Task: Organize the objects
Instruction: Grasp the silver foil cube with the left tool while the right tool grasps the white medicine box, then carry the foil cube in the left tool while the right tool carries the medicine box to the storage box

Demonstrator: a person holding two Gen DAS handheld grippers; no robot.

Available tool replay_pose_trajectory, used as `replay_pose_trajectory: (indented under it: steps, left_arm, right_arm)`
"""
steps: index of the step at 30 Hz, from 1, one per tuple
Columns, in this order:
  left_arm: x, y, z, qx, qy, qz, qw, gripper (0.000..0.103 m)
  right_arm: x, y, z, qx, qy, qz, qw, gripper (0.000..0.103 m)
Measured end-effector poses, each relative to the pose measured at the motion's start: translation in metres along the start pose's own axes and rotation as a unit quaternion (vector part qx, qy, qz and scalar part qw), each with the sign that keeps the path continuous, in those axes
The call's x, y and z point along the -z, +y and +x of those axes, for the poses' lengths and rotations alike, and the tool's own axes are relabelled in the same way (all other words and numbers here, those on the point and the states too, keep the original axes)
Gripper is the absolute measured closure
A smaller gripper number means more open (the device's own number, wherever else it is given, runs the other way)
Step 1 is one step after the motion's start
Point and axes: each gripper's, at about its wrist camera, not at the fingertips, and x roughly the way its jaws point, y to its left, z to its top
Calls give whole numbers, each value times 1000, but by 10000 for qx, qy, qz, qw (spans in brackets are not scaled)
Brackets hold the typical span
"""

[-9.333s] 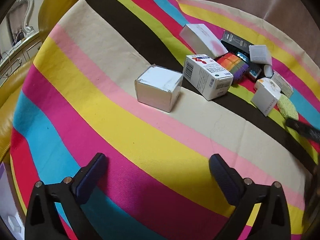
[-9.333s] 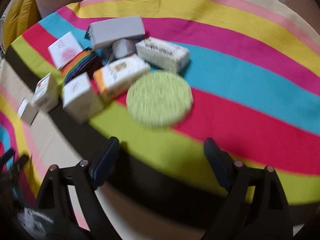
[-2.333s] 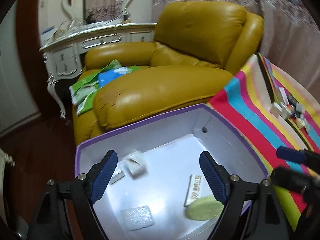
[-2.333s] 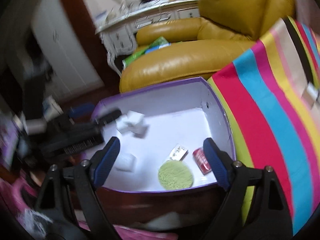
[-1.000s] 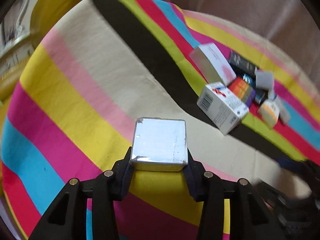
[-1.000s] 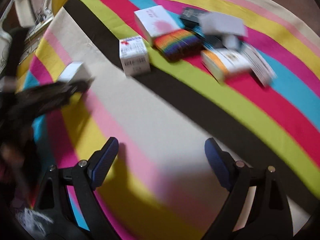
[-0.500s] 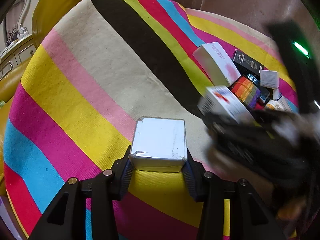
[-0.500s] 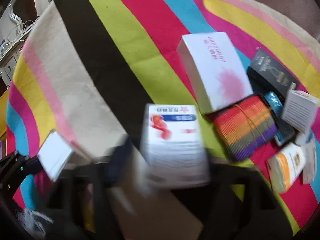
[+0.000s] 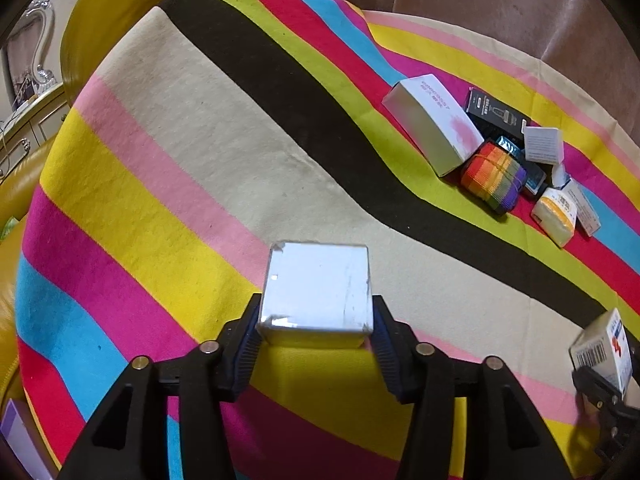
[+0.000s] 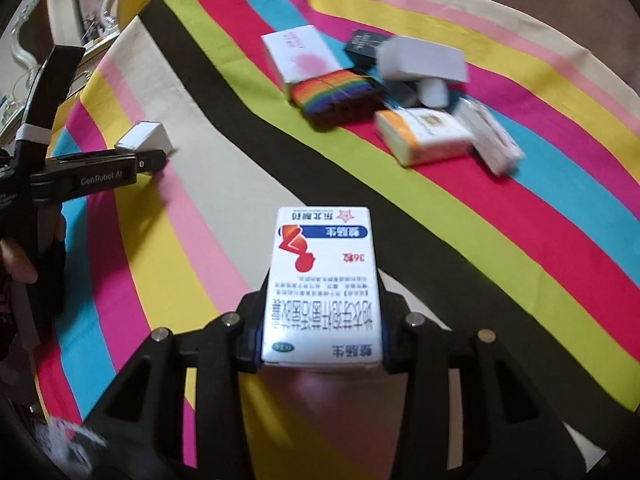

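Many bright stripes cross cloth (image 9: 168,168) — yellow armchair (image 9: 120,4) behind.

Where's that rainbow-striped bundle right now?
In the left wrist view the rainbow-striped bundle lies upper right on the striped cloth, against the pink-and-white box, among the other small boxes.

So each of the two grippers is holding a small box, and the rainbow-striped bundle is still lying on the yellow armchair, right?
Not quite. The rainbow-striped bundle lies on the striped cloth among the other boxes, as the left wrist view shows. The left gripper and right gripper do each hold a box.
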Motion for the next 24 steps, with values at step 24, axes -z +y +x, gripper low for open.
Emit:
replay_pose_trajectory:
  steps: [24]
  left_arm:
    - [-18, -15, 16, -287, -62, 128, 9995, 57]
  right_arm:
    - [-5, -7, 2, 260, -6, 271, 9993, 58]
